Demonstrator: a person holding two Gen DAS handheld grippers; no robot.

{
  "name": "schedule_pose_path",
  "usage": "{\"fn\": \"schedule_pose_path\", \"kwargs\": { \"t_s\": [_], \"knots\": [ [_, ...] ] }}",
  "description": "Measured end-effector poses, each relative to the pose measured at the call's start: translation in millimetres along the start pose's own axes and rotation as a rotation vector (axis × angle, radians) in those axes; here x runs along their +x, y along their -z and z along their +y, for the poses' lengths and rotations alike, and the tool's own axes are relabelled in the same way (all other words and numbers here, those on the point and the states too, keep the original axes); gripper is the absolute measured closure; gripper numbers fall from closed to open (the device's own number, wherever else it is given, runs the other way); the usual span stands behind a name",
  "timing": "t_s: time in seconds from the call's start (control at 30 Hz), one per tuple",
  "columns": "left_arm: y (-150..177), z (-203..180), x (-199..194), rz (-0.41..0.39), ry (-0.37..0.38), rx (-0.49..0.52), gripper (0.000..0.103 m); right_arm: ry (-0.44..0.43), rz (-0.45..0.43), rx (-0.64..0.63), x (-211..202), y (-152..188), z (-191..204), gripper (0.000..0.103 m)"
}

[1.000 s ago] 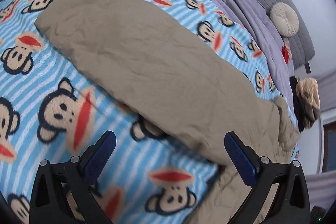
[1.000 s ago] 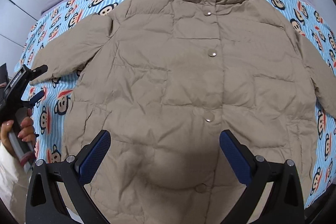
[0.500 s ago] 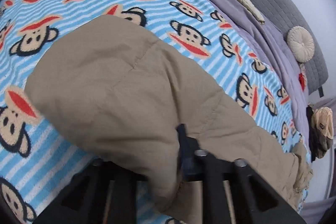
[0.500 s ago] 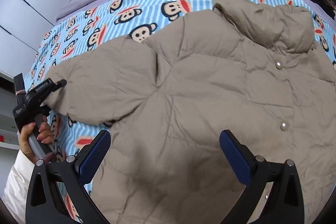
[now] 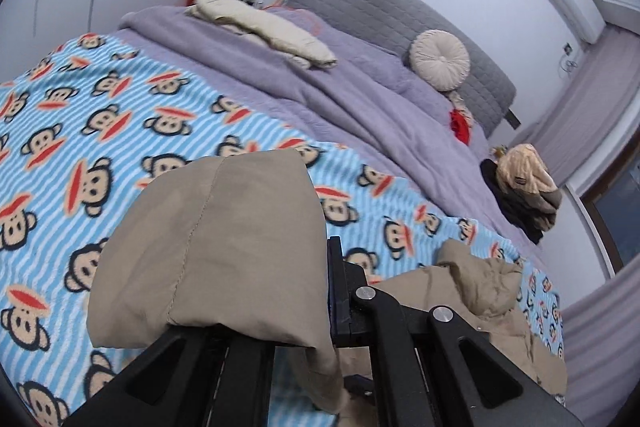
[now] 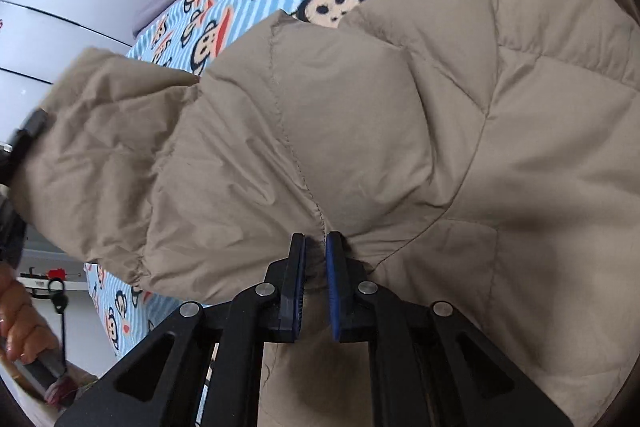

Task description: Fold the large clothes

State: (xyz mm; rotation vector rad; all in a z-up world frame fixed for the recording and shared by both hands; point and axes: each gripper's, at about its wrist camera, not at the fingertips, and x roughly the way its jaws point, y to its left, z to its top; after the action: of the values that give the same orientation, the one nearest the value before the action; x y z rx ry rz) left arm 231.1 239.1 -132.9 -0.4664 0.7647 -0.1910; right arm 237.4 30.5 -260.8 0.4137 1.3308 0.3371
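Left tongs (image 5: 326, 291) grip the tan jacket's sleeve (image 5: 224, 239); right tongs (image 6: 316, 247) are closing on the jacket (image 6: 440, 131), which lies on a monkey-print blanket (image 5: 80, 131) over the bed; cream cushion (image 5: 439, 60) by the headboard.

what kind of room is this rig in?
Almost certainly a bedroom: a bed with a grey padded headboard, a purple duvet, and a round cushion against the headboard.

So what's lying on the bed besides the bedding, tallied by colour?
Tan: 1, puffer jacket
Cream: 2, folded garment, round cushion
Red: 1, small item
Mixed dark and tan: 1, clothes pile
Total: 5
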Motion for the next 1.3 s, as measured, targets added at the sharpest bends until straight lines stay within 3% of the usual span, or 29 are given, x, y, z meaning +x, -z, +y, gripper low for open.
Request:
{"fn": "schedule_pose_path", "kwargs": {
  "t_s": [0.1, 0.17, 0.23, 0.33, 0.4, 0.5, 0.57, 0.67, 0.73, 0.77, 0.8, 0.93, 1.0, 1.07, 1.1, 1.23, 1.3],
  "knots": [
    [7.1, -64.5, 7.9, 0.035, 0.068, 0.087, 0.097, -0.069, 0.030, 0.036, -8.7, -2.8, -9.0, 0.092],
    [19.9, -112.9, 19.8, 0.070, 0.102, 0.173, 0.097, -0.088, 0.000, 0.068, -32.6, 1.5, -20.5, 0.092],
    [39.8, -159.7, 35.7, 0.106, 0.135, 0.251, 0.097, -0.059, -0.065, 0.104, -69.4, 11.3, -43.4, 0.092],
    [80.5, -222.1, 71.4, 0.197, 0.176, 0.334, 0.096, 0.072, -0.168, 0.188, -128.8, 36.1, -97.2, 0.092],
    [118.0, -254.2, 101.8, 0.267, 0.133, 0.404, 0.096, 0.146, -0.215, 0.264, -164.5, 57.4, -140.3, 0.092],
    [176.1, -278.3, 138.7, 0.374, 0.006, 0.540, 0.096, 0.213, -0.242, 0.350, -199.8, 83.9, -188.9, 0.092],
    [203.2, -278.7, 139.1, 0.367, -0.051, 0.619, 0.096, 0.247, -0.246, 0.386, -211.8, 99.0, -211.0, 0.092],
    [215.8, -277.7, 128.0, 0.341, -0.055, 0.678, 0.095, 0.245, -0.254, 0.414, -223.5, 113.8, -231.2, 0.092],
    [213.5, -272.7, 124.6, 0.356, -0.020, 0.660, 0.049, 0.240, -0.255, 0.408, -225.9, 110.9, -231.4, 0.092],
    [209.9, -269.8, 120.9, 0.355, -0.022, 0.646, 0.004, 0.239, -0.255, 0.400, -225.5, 107.8, -231.8, 0.091],
    [205.5, -269.1, 114.3, 0.317, -0.034, 0.637, 0.000, 0.245, -0.253, 0.385, -224.5, 105.1, -228.6, 0.091],
    [182.2, -253.6, 81.1, 0.253, -0.060, 0.620, 0.000, 0.251, -0.247, 0.321, -226.9, 100.5, -222.9, 0.091],
    [164.2, -232.1, 60.2, 0.190, -0.111, 0.571, 0.000, 0.270, -0.252, 0.254, -227.2, 94.6, -201.4, 0.079],
    [145.7, -201.4, 46.3, 0.145, -0.205, 0.489, 0.000, 0.290, -0.273, 0.166, -229.9, 87.8, -175.3, 0.020],
    [137.7, -182.2, 44.0, 0.146, -0.243, 0.444, 0.000, 0.294, -0.299, 0.104, -231.3, 83.3, -156.8, 0.013],
    [131.7, -107.8, 57.5, 0.234, -0.366, 0.274, 0.000, 0.319, -0.303, -0.179, -206.7, 69.9, -79.9, 0.013],
    [140.8, -90.5, 65.5, 0.270, -0.405, 0.254, 0.000, 0.414, -0.269, -0.350, -173.0, 65.8, -40.8, 0.013]
  ]
}}
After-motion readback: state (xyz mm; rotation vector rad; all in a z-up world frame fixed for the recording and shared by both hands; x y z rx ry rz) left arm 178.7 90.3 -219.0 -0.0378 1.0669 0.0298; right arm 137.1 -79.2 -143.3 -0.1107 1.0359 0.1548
